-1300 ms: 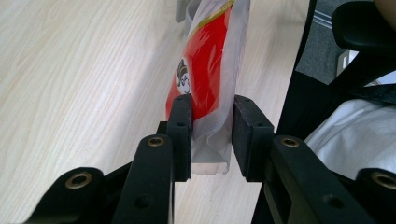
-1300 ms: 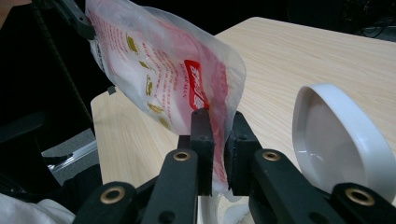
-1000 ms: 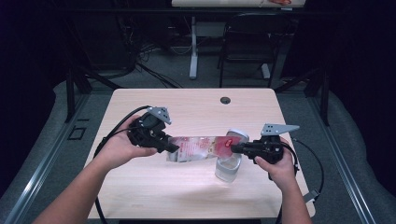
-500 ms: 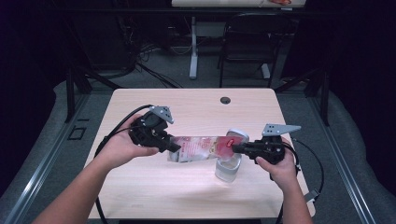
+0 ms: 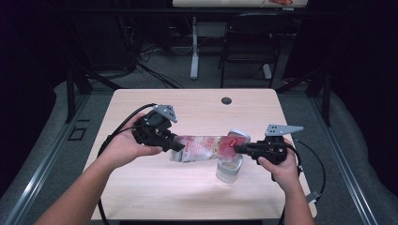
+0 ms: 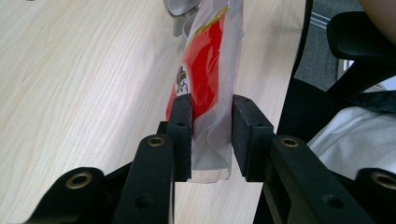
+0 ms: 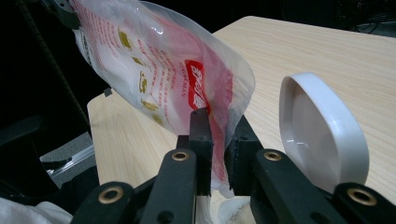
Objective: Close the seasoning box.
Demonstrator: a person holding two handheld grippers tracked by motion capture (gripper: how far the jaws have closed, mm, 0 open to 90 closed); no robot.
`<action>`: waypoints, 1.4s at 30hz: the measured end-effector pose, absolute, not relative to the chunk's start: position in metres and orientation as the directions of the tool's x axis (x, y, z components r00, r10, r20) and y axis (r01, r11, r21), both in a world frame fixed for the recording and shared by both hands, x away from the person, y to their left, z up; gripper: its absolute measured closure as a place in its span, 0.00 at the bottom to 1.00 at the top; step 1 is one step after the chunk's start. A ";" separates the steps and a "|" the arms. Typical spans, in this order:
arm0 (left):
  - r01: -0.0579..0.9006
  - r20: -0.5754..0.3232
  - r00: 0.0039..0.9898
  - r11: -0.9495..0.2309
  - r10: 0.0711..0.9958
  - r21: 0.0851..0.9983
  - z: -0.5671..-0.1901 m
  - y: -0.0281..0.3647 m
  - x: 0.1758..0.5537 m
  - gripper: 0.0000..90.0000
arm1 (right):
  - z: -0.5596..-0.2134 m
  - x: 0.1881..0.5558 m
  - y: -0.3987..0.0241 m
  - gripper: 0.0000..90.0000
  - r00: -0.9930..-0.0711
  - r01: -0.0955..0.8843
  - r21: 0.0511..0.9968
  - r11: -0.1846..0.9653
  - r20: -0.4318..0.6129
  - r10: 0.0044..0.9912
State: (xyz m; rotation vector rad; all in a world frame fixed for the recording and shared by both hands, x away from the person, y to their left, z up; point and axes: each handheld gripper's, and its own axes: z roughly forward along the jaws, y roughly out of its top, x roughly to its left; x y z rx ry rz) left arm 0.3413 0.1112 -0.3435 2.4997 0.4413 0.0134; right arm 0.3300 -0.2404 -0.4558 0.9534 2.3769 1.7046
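Plastic pouch (image 5: 199,148) held mid-table, both grippers' jaws pinching its ends

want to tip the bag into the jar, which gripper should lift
Left, probably. The left gripper holds the bag's far end away from the jar; the right gripper already pinches the end over the jar.

1. The clear plastic pouch (image 7: 159,70) carries a red panel with white characters, too blurred to read.
2. Rows of small red print run across its clear side, also unreadable.
3. In the left gripper view, a small round emblem sits on the pouch's red label (image 6: 201,74); no words can be read there.
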 end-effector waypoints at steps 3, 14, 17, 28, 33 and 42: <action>0.309 -0.089 0.945 -0.769 0.315 0.560 -0.343 0.111 0.341 0.79 | -0.455 0.330 -0.240 0.92 -0.806 0.441 0.875 0.197 0.290 0.516; 0.306 -0.086 0.945 -0.766 0.315 0.565 -0.343 0.111 0.342 0.79 | -0.454 0.329 -0.240 0.92 -0.808 0.438 0.875 0.208 0.281 0.518; 0.307 -0.086 0.945 -0.766 0.315 0.565 -0.343 0.111 0.342 0.79 | -0.454 0.329 -0.240 0.92 -0.808 0.437 0.874 0.210 0.279 0.519; 0.308 -0.087 0.944 -0.762 0.317 0.570 -0.342 0.111 0.343 0.79 | -0.454 0.329 -0.239 0.92 -0.806 0.437 0.875 0.209 0.279 0.522; 0.308 -0.087 0.945 -0.763 0.316 0.568 -0.342 0.111 0.343 0.79 | -0.454 0.329 -0.238 0.92 -0.807 0.437 0.875 0.208 0.279 0.521; 0.312 -0.089 0.943 -0.762 0.320 0.567 -0.342 0.112 0.343 0.79 | -0.453 0.329 -0.237 0.92 -0.809 0.434 0.876 0.210 0.277 0.518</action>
